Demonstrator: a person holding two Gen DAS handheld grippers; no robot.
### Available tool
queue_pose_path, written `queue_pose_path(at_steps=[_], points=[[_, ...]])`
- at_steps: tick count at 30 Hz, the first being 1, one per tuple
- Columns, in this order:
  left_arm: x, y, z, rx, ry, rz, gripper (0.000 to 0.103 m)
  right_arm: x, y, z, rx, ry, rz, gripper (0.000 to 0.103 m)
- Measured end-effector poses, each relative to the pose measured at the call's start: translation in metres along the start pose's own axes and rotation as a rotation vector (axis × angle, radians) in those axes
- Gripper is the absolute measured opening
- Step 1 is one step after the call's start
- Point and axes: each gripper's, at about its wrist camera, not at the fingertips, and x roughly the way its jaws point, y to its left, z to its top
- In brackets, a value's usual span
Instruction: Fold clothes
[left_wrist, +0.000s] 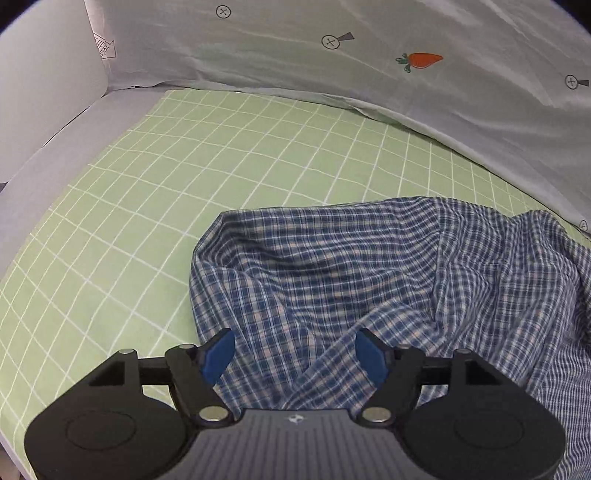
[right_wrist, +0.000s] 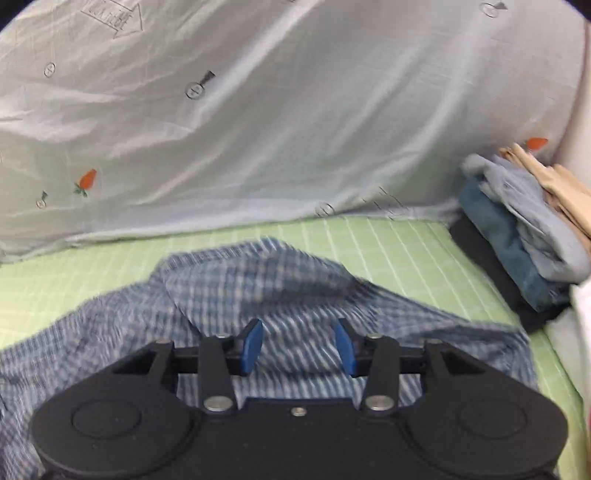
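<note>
A blue and white plaid shirt (left_wrist: 351, 273) lies rumpled on the green checked bed sheet (left_wrist: 184, 166). In the left wrist view my left gripper (left_wrist: 295, 354) hovers over the shirt's near edge, its blue pads (left_wrist: 221, 354) wide apart with nothing pinched between them. In the right wrist view the same plaid shirt (right_wrist: 258, 280) appears blurred, bunched up in the middle. My right gripper (right_wrist: 299, 343) is above it with a clear gap between its blue pads (right_wrist: 253, 345), holding nothing.
A pale grey quilt (left_wrist: 332, 55) printed with carrots is heaped along the far side of the bed. A stack of folded clothes (right_wrist: 517, 236) sits at the right end of the green sheet (right_wrist: 406, 251). A white wall or board (left_wrist: 40, 81) stands at the left.
</note>
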Motion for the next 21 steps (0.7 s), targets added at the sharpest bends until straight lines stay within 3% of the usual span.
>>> queue_pose_path(at_steps=[5,8,12,15,17,21], points=[[0.041,0.006,0.020,-0.047,0.044,0.080,0.073,0.079,0.046,0.042,-0.009,-0.021,0.196,0.041],[0.056,0.011,0.021,-0.065,0.067,0.134,0.073,0.131,0.057,0.034,-0.017,0.108,0.150,0.032],[0.062,0.025,0.018,-0.093,0.067,0.159,0.081,0.158,0.042,0.011,0.012,0.211,0.047,0.035],[0.063,0.037,0.019,-0.133,0.065,0.167,0.084,0.161,0.030,-0.001,0.040,0.229,0.043,0.040],[0.064,0.044,0.020,-0.143,0.065,0.189,0.088,0.162,0.037,-0.003,-0.003,0.215,0.020,0.057],[0.064,0.051,0.022,-0.127,0.053,0.223,0.091,0.167,0.051,-0.005,-0.052,0.200,-0.043,0.069]])
